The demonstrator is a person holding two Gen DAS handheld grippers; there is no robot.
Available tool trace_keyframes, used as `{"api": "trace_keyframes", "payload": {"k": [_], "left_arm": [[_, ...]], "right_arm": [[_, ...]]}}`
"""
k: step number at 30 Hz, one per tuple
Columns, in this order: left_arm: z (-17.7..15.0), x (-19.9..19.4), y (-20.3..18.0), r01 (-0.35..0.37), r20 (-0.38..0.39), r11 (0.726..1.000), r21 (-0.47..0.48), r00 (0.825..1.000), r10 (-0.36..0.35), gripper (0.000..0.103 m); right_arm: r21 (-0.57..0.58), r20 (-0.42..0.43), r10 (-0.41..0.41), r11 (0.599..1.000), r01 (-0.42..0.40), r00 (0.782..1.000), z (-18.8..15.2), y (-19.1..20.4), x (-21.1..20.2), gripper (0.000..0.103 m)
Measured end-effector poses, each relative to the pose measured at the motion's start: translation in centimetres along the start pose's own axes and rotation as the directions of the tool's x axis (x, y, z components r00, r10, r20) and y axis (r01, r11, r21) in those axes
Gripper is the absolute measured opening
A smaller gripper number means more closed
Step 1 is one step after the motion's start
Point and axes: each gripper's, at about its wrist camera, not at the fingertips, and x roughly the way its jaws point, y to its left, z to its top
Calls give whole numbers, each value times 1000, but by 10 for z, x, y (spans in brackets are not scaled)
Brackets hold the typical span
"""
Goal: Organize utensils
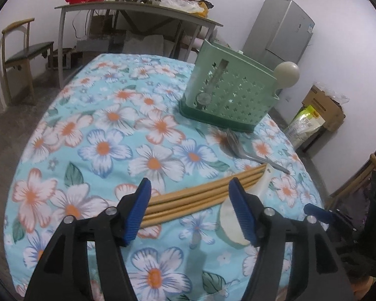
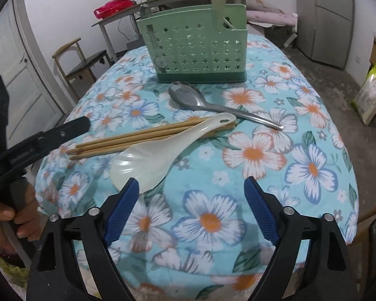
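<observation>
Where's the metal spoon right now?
In the right wrist view the metal spoon lies on the tablecloth, its bowl just in front of the green utensil holder, its handle beyond the chopsticks.

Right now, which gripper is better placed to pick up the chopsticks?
Left. The left gripper is open with the chopsticks lying right between its fingers; the right gripper sits nearer the white spoon.

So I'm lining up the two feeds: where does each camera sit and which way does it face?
Left wrist: on the left gripper, angled down over the chopsticks toward the green holder; its open jaws show.
Right wrist: on the right gripper, angled down at the white spoon; its open jaws and the person's hand show.
Shared: chopsticks, white spoon, metal spoon, holder.
</observation>
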Motion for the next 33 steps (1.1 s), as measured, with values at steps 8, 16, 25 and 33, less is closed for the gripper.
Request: {"api": "trace_keyframes", "payload": {"k": [8,16,25,33], "left_arm": [[4,-1,-1,-15,18,999,29,1000,15,72],[11,1,-5,-30,49,999,44,998,28,83],[19,9,-13,-22,70,997,74,997,17,97],[30,19,-15,-14,73,995,96,997,7,97]], "right_arm": [[-9,-2,-43,999,43,999,3,-4,15,86],[-40,-32,-73,997,71,997,-1,-10,36,90],[-74,-24,-72,995,70,997,-2,-11,43,95],[-89,-37,-57,995,53,998,1,-14,44,95]]}}
